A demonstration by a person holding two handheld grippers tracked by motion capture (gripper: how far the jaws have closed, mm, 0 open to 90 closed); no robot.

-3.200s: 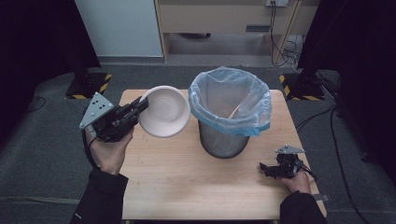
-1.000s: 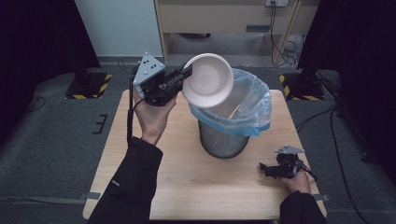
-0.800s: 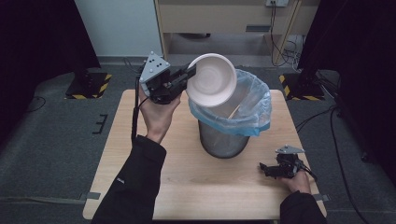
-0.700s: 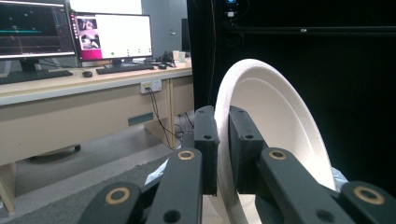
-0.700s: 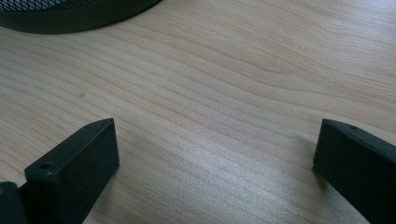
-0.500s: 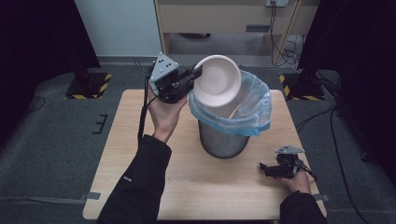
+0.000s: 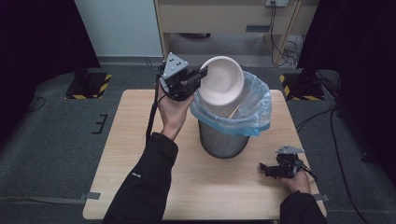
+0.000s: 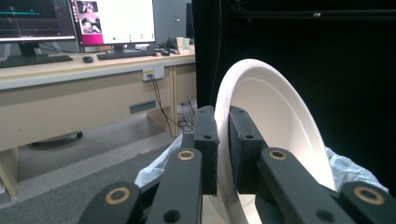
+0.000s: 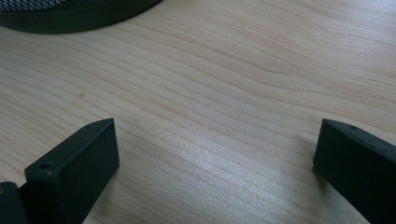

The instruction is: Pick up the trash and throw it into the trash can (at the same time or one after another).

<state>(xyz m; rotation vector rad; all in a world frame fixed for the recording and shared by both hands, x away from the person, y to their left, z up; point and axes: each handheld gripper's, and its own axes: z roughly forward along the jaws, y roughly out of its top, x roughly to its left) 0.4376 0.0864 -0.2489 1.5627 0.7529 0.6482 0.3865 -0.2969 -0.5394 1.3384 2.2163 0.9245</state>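
A white bowl (image 7: 223,80) hangs tipped on edge over the mouth of the mesh bin (image 7: 224,137) lined with a blue bag (image 7: 254,114). My left gripper (image 7: 201,74) is shut on the bowl's rim at the bin's far-left side. In the left gripper view the two jaws pinch the bowl (image 8: 275,126) rim between them, left gripper (image 8: 223,140). A thin stick (image 7: 233,111) leans inside the bag. My right gripper (image 7: 262,168) rests on the table at the front right, jaws wide apart over bare wood (image 9: 215,116).
The wooden table (image 7: 140,154) has free room left of and in front of the bin. The bin's base (image 9: 70,14) lies just ahead of the right gripper. A desk (image 8: 70,79) with monitors stands beyond the table.
My left gripper has carried the bowl to the right and slightly down, from beside the bin's left rim to over its mouth. The right gripper has stayed put.
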